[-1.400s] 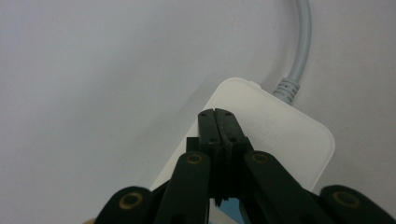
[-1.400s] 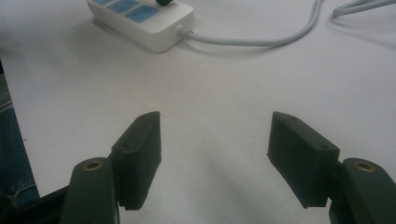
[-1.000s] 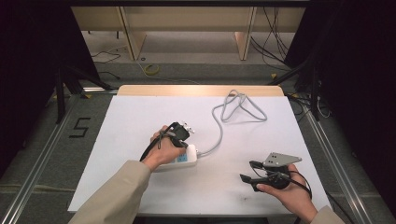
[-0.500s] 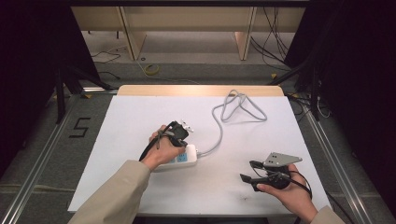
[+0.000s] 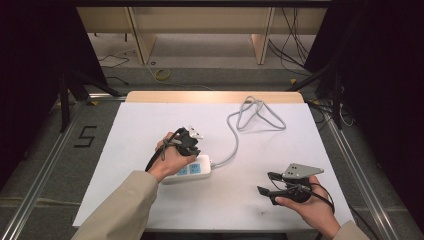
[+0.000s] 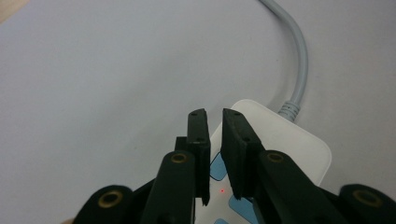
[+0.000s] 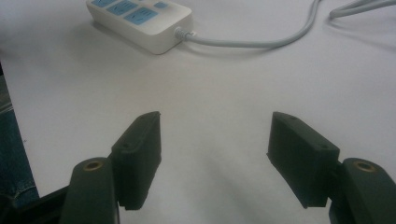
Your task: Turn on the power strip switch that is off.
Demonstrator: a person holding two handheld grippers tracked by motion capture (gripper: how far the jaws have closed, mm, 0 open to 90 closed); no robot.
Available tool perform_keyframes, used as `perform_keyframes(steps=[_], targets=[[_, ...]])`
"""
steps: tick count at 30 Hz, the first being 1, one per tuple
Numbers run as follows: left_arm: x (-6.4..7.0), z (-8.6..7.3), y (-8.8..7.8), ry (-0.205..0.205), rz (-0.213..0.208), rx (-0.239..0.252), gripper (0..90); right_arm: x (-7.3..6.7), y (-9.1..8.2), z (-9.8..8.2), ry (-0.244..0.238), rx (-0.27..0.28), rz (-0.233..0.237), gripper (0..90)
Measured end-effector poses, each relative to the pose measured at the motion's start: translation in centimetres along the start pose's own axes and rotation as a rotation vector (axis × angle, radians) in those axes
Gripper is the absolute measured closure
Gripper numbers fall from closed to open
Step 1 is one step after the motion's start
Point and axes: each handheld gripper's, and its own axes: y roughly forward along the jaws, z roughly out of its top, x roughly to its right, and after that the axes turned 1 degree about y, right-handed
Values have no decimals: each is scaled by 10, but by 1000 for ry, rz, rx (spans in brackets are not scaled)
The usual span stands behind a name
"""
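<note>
Power strip (image 5: 192,169) lies mid-table (image 5: 125,130), cord (image 5: 250,117) looping toward the far edge; left gripper (image 6: 214,116) right above its sockets, jaws just cracked apart from shut, nothing between; probably lining up a press or grab; right gripper (image 7: 215,140) wide open, empty, near edge.

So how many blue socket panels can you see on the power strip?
2 show in the high view, side by side on the power strip top; the left hand may hide more.
</note>
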Motion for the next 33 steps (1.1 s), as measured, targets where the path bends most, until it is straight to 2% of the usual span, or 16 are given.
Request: perform_keyframes(steps=[6, 9, 12, 15, 18, 27, 31, 33], targets=[[-4, -1, -8, -20, 23, 50, 736, 0, 0, 0, 0, 0, 0, 352], [-7, -1, -12, -27, 20, 75, 687, 0, 0, 0, 1, 1, -1, 352], [-9, -3, -14, -20, 10, 95, 619, 0, 0, 0, 1, 1, -2, 352], [-10, -5, -16, -16, 20, 119, 573, 0, 0, 0, 1, 1, -2, 352], [-11, -6, -18, -24, 30, 123, 533, 0, -1, 0, 1, 1, -3, 352], [-12, -11, -22, -12, 18, 136, 442, 0, -1, 0, 0, 2, -5, 352], [-12, -13, -25, -24, -3, 142, 412, 1, -2, 0, 0, 5, -5, 352], [-12, -14, -25, -24, 1, 144, 398, 0, -2, 0, 3, 8, -6, 352]])
